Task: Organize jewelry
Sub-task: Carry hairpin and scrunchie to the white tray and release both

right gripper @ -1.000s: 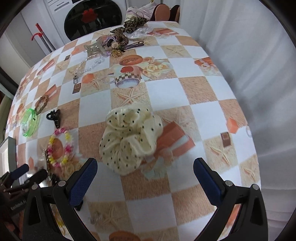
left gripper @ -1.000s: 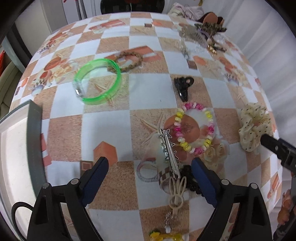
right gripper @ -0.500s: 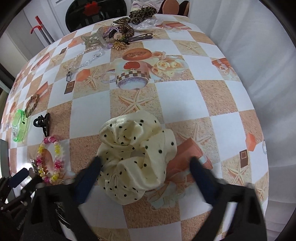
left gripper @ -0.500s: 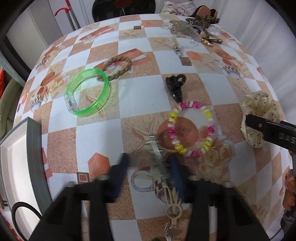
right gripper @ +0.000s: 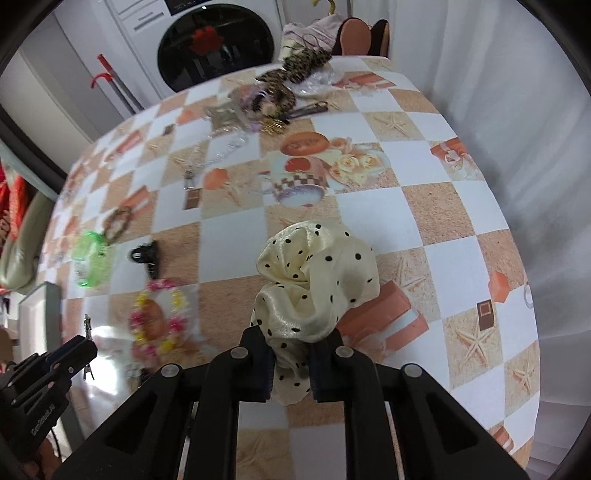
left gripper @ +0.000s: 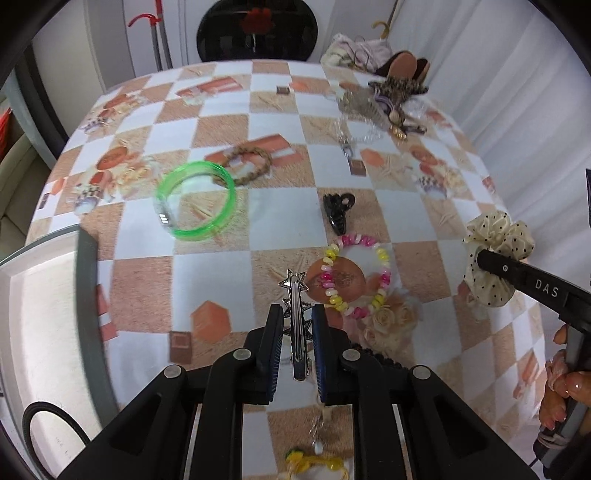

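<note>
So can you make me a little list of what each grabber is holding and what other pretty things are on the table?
left gripper: shut on the silver star hair clip
right gripper: shut on the cream polka-dot scrunchie
beside the clip: pink and yellow bead bracelet
beyond the bracelet: black claw clip
further left: green bangle, touching a braided brown bracelet
far end: a heap of more accessories
left edge: grey-rimmed tray
surface: checkered tablecloth

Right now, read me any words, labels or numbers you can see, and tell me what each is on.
"DAS": white letters on the right gripper's black finger, left wrist view.
Left gripper body: white lettering, too blurred to read.
Washing machine panel: print too small to read.
</note>
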Demonstrator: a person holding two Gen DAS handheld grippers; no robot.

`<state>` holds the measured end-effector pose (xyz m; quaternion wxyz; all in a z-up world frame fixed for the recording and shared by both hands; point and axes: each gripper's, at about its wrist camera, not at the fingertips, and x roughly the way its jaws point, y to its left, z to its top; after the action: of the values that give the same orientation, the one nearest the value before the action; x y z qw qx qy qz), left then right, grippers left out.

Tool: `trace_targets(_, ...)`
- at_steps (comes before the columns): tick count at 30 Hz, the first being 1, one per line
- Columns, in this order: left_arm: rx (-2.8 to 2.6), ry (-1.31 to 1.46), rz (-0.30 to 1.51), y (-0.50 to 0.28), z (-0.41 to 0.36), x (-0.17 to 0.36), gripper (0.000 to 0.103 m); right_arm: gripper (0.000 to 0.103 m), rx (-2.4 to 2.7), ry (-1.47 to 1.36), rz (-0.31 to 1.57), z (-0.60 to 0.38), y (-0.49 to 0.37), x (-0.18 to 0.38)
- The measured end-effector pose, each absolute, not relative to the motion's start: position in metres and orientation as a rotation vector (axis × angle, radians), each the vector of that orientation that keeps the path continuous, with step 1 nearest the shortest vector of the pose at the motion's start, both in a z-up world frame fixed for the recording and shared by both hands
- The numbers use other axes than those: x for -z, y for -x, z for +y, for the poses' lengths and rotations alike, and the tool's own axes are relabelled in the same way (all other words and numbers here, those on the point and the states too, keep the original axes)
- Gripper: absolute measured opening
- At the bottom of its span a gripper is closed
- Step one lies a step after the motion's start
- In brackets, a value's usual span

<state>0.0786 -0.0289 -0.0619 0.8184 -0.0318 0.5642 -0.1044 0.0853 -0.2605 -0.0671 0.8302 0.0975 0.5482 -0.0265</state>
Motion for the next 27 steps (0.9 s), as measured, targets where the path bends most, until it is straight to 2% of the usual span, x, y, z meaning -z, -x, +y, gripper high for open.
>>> trace_targets(13,0.082,0.098,1.151,-0.027,0.061,0.028,0.020,0.016,-0.183,-0.196,1.161,-0.163,-0.058,0.025)
trace_targets(27,-0.195,0.138,1.240,0.047,0.188,0.056,0.020,0.016,-0.576,-0.152,1.269,0.021,-0.021,0.032)
